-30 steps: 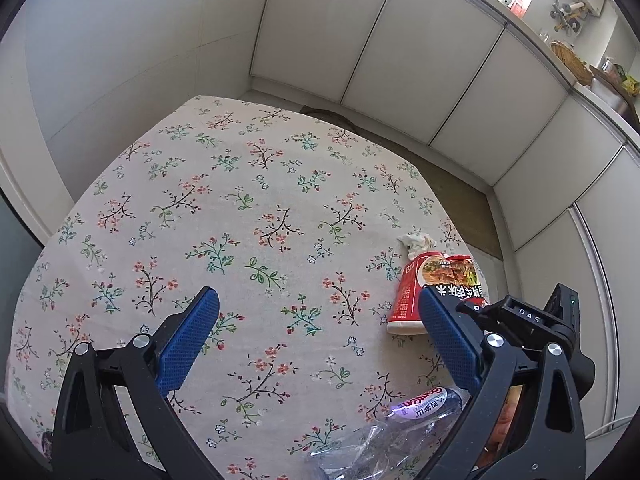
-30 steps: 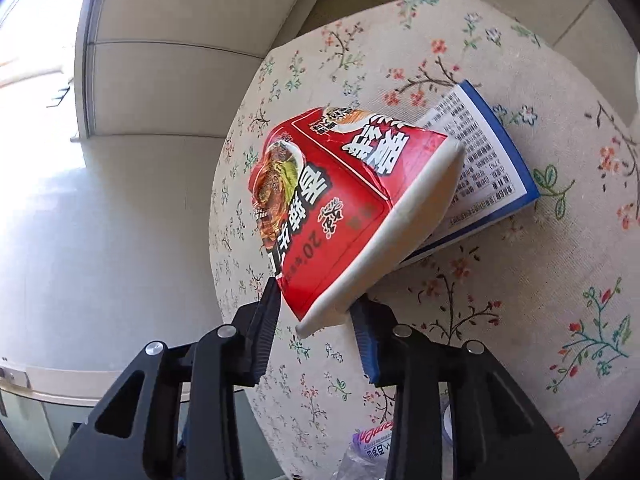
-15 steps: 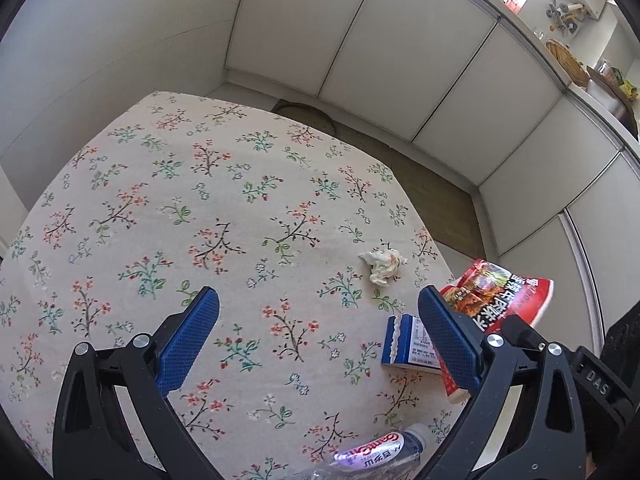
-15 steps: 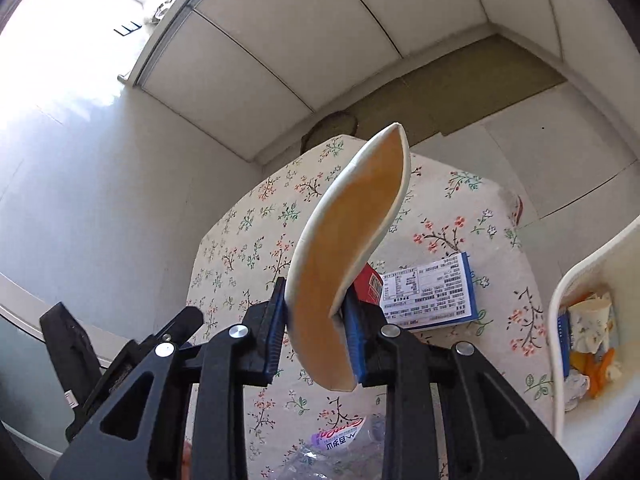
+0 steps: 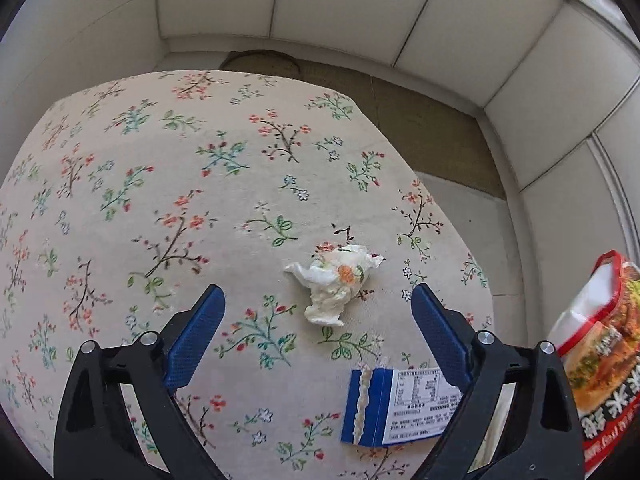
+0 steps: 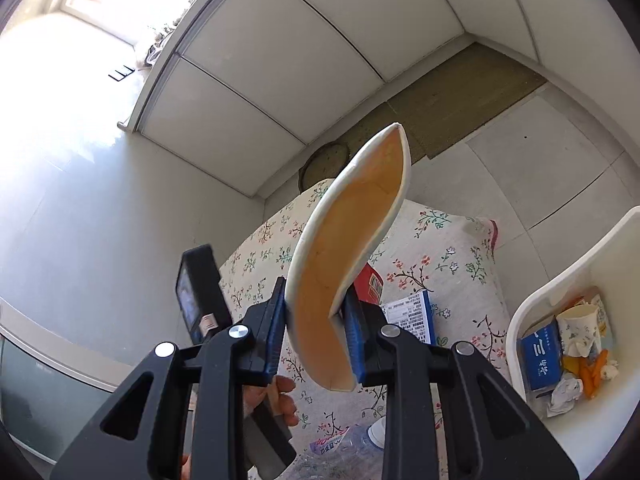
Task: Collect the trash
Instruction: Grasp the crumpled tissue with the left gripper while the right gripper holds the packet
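Right gripper [image 6: 316, 344] pinching a squashed noodle cup [image 6: 344, 264]; left gripper [image 5: 318, 320] spread, jaws just narrowing, over a tissue [image 5: 334, 280]. Blue packet [image 5: 394, 406] nearby, bin [image 6: 568, 280] at right.

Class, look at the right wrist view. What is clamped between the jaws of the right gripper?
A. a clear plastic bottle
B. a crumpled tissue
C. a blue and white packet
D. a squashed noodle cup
D: the right gripper has its jaws pressed on the flattened noodle cup, whose orange-stained inside faces the camera; the tissue lies loose on the tablecloth.
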`<state>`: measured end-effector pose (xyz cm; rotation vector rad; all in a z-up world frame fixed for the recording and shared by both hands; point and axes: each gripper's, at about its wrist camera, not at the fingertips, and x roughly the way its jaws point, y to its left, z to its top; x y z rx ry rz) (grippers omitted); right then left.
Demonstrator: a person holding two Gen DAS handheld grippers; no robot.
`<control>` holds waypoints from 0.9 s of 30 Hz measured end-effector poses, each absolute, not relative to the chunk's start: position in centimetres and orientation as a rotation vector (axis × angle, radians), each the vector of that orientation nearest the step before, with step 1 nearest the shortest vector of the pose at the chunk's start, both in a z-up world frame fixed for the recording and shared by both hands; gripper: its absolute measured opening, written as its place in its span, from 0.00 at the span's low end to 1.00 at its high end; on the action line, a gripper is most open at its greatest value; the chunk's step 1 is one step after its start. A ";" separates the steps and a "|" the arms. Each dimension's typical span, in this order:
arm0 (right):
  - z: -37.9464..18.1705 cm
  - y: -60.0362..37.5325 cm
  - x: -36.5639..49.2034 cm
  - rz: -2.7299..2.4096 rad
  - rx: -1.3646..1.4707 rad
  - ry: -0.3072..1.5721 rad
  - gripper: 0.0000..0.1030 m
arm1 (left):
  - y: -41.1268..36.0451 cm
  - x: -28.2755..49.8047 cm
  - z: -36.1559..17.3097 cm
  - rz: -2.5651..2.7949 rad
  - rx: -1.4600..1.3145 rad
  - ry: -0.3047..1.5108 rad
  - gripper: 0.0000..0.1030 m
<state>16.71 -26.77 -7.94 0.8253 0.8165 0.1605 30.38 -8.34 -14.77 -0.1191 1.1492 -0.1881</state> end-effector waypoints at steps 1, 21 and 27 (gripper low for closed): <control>-8.1 -26.8 16.8 0.159 0.828 0.818 0.26 | -8.7 30.9 -15.2 -0.191 -0.104 1.157 0.80; -7.3 -22.2 16.7 0.257 0.753 0.849 0.26 | 3.9 23.5 -12.2 -0.096 -0.165 1.092 0.33; -6.3 -18.1 15.4 0.329 0.666 0.852 0.26 | 8.8 17.3 -6.1 0.002 -0.235 0.928 0.33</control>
